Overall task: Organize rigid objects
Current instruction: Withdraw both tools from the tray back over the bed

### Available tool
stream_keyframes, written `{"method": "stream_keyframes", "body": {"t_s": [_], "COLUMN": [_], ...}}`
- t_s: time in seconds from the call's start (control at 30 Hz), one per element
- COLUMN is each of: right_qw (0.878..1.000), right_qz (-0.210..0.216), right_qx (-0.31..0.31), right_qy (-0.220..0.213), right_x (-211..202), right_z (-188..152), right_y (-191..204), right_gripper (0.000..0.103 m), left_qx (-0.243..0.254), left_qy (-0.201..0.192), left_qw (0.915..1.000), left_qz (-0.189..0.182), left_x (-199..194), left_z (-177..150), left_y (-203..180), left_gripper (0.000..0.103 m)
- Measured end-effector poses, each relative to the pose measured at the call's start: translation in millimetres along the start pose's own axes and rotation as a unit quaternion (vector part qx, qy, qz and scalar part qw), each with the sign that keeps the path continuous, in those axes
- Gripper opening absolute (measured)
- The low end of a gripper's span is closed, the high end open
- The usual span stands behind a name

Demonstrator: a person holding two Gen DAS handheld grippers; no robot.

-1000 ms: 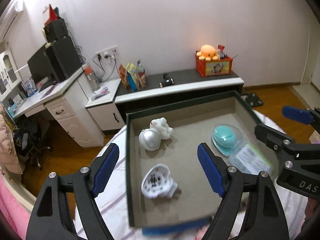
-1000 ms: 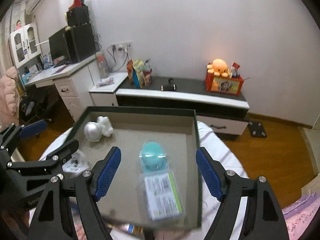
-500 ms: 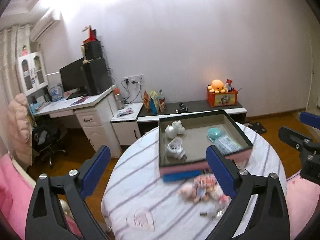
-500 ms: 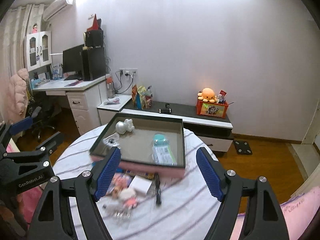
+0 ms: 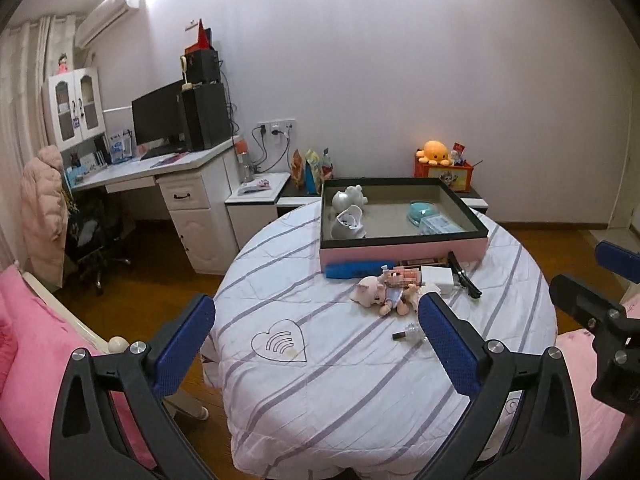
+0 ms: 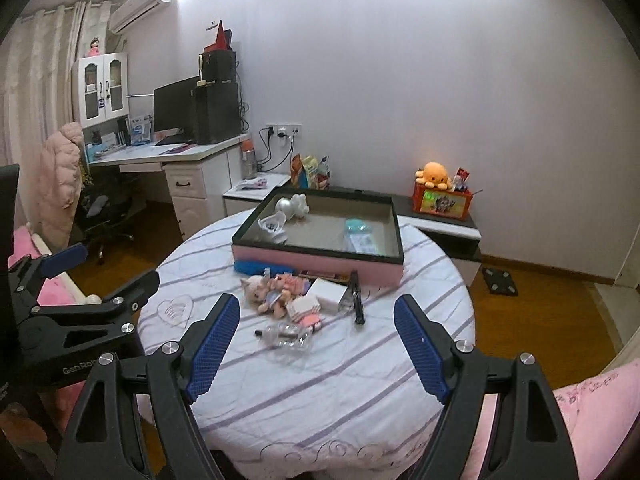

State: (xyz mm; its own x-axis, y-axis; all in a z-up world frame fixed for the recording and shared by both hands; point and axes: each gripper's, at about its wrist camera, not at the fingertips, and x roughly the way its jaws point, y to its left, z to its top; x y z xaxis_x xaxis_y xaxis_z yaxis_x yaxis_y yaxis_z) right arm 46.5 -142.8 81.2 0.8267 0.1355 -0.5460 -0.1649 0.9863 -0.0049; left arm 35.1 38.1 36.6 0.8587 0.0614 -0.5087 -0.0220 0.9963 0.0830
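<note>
A pink-sided box (image 5: 402, 254) (image 6: 316, 262) with a dark rim stands at the far side of a round table. It holds white figurines (image 5: 348, 210) (image 6: 294, 204), a teal case (image 5: 422, 212) and a clear pack (image 6: 360, 244). In front of it lie a doll (image 5: 378, 296) (image 6: 266, 292), a blue case (image 5: 356, 270), a white block (image 6: 326, 294), a black pen (image 6: 356, 300) and clear plastic pieces (image 6: 290, 336). My left gripper (image 5: 316, 344) and right gripper (image 6: 316, 344) are both open and empty, held back above the table's near side.
The table (image 5: 340, 380) wears a white cloth with purple stripes. Pink bedding (image 5: 24, 344) lies to the left and right. A desk (image 5: 168, 176) with a monitor, a low cabinet (image 6: 440, 220) and an orange box with a plush octopus (image 6: 434, 176) line the far wall.
Both grippers have pulled far back from over the box. The whole table and the loose items in front of the box have come into view.
</note>
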Motion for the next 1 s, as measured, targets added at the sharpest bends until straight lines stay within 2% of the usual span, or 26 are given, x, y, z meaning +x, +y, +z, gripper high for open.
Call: {"method": "stream_keyframes", "body": {"t_s": [0.13,0.3,0.67,1.0], "right_qw": [1.0,1.0,0.999,0.995], "right_qz": [-0.016,-0.023,-0.02,0.006], "right_qx": [0.007,0.013,0.029,0.049], "right_qy": [-0.005,0.002,0.03,0.084], "right_x": [-4.0,-3.0,21.4,75.2], "right_z": [-3.0,-4.9,-8.4,-3.8], "right_y": [-1.2,-4.4,-17.8,-31.3], "right_gripper": [0.081,0.081,0.081,0.081], "left_qx": [0.003,0.003,0.016,0.006], "left_qy": [-0.001,0.002,0.036,0.118], "left_qw": [1.0,1.0,0.9992,0.9928], "left_qz": [-0.008,0.002,-0.007,-0.023], "left_x": [-4.7,-3.4,25.1,95.8], "left_z": [-2.9,-1.5,-1.7,-3.5], "left_y": [-2.2,-1.7,-10.3,-20.2], "left_gripper": [0.103,0.103,0.103,0.103]}}
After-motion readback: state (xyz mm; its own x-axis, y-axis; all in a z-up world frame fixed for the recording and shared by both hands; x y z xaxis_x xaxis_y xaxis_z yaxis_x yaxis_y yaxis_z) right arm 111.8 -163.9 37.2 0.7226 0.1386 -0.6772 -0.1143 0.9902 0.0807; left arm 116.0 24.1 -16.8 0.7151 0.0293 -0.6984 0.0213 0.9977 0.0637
